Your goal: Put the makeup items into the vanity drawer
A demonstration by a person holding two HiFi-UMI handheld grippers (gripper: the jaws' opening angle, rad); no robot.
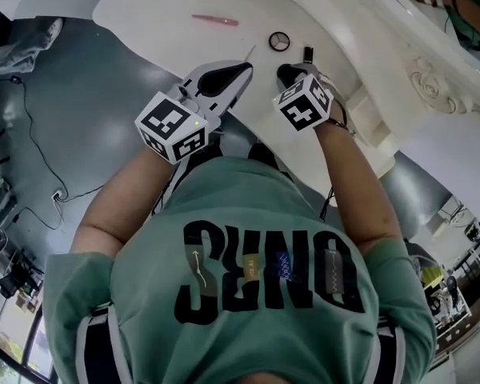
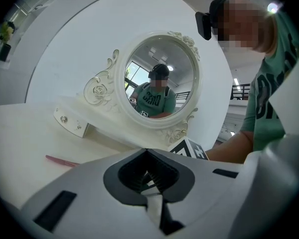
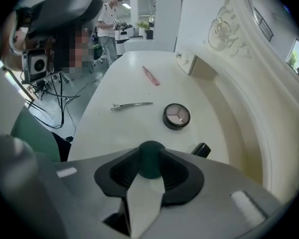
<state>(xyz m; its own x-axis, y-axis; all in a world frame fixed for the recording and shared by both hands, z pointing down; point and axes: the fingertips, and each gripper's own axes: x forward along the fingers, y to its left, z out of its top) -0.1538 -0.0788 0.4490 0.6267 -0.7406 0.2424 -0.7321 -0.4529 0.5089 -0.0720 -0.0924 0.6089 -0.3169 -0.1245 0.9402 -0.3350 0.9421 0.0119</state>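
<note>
Nearest, low in the frame, the right tongs (image 3: 150, 153) are closed on a small dark green round thing (image 3: 150, 167); I can't tell from here what sort of makeup it is. The left tongs (image 2: 147, 152) are closed too, tips together and nothing in them.

Just beyond the right tongs, four items lie loose on the white bench (image 3: 109, 133):
- a black tube (image 3: 201, 149), right of centre
- a round compact (image 3: 176, 116), near the middle
- a metal clip (image 3: 132, 105), left of the compact
- a pink stick (image 3: 150, 75), further up

Towards the upper right, the small drawer (image 3: 188, 62) sits at the foot of the mirror (image 2: 159, 78). It looks shut, and nothing shows inside it.

So I'd judge the job barely begun: one item is in the tongs, four are waiting, and the drawer is yet to be opened.
</note>
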